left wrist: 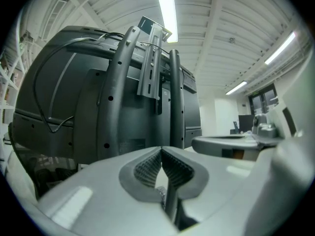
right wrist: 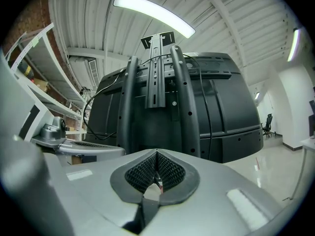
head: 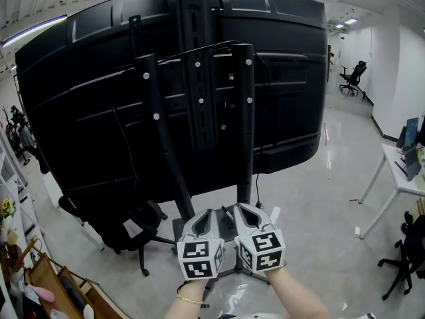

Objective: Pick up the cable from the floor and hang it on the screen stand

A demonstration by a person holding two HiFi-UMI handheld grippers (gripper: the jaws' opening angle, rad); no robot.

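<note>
At bottom centre of the head view: white left claw (head: 212,212) and white right claw (head: 240,207), side by side, just apart, marker cubes toward the camera. Tips aim at the lower part of the black metal screen stand (head: 246,118). Both claws clenched: ribbed grey pads (left wrist: 147,168) meet at the tips in each gripper view, nothing between them. Thin black cable (head: 214,45) is off the floor, draped over the top of the stand's bracket arms in the upper centre, then running down the right side of the large black screen back (head: 86,85). Another black loop hangs at the left of the screen back; can't tell if it's the same cable. Black office chair (head: 126,228) lower left, beside the stand's foot. White worktop (head: 398,181) at the right edge, glossy grey floor (head: 312,205) between.
</note>
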